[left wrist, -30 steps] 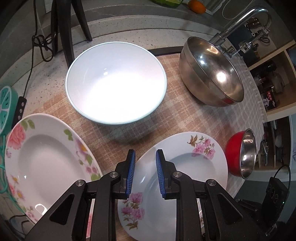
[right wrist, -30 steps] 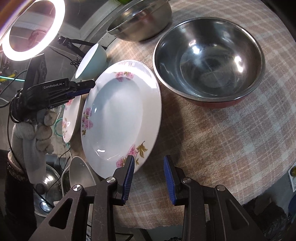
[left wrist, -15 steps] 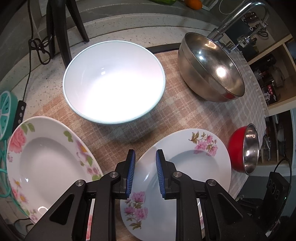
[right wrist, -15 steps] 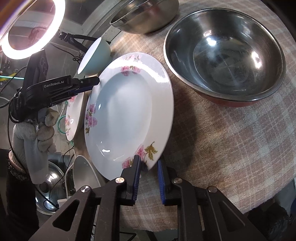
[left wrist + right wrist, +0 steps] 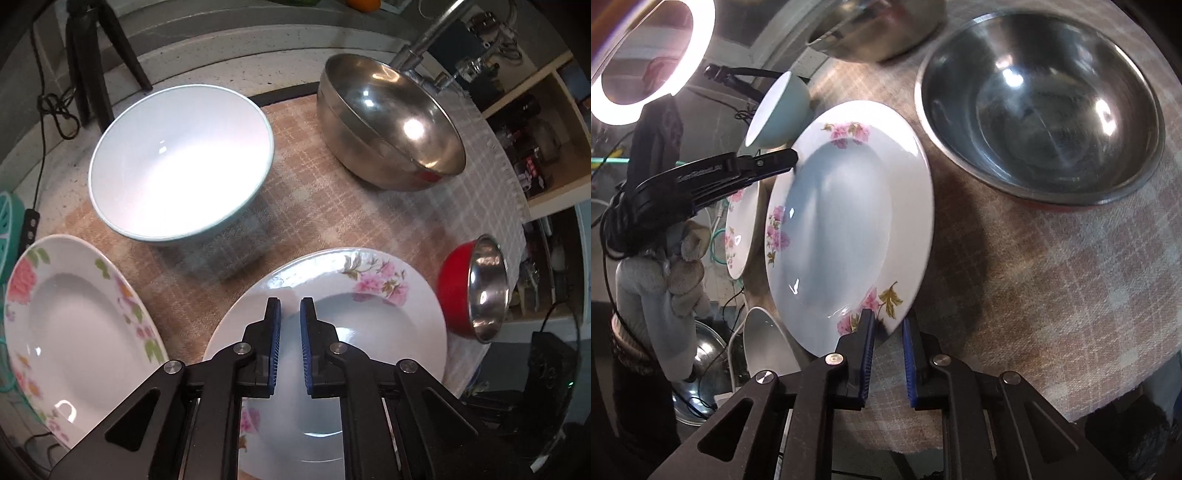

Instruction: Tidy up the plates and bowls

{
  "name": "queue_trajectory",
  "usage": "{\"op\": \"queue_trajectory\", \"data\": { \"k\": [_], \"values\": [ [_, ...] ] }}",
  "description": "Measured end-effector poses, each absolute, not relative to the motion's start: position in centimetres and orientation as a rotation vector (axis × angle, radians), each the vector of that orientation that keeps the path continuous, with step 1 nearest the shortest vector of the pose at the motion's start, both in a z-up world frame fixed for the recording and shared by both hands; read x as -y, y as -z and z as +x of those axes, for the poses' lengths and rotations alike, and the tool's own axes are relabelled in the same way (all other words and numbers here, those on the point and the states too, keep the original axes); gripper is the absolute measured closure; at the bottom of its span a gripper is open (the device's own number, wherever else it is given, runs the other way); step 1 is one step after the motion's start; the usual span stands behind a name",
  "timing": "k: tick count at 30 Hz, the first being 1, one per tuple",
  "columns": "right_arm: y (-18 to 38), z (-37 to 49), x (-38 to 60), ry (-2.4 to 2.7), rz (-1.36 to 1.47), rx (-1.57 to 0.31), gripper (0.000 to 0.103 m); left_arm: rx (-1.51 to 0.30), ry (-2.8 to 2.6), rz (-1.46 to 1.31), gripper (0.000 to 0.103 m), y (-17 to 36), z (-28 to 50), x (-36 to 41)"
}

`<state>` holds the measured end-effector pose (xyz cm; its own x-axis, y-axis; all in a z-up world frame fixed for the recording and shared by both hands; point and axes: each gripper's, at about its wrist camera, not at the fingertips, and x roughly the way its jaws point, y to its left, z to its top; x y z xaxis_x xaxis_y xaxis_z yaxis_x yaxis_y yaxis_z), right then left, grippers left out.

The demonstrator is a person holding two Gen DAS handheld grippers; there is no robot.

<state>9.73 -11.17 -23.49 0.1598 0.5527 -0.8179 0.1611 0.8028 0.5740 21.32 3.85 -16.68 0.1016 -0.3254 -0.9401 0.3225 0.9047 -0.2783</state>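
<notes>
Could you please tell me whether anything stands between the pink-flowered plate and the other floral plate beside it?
Nothing visible does. Only bare checked cloth separates the pink-flowered plate from the floral plate. The white bowl stands farther back, off that path.

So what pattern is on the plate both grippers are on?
White plate with pink flower sprays and olive leaves on the rim; clearest in the right wrist view.

Both wrist views look steeply down, close; share pink-flowered plate (image 5: pixel 388 317) (image 5: pixel 849 221)
</notes>
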Motion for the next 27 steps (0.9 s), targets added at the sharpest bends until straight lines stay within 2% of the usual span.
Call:
{"op": "queue_trajectory", "data": {
  "k": [5, 27],
  "values": [
    [23.1, 9.6, 10.9, -0.306, 0.571, -1.390, 0.090, -1.349, 0.439, -0.004, 0.095, 15.1, 22.6, -5.5],
    [24.0, 10.2, 11.6, -0.318, 0.659, -1.402, 0.087, -1.445, 0.483, -0.073, 0.091, 17.7, 23.7, -5.4]
  ]
}}
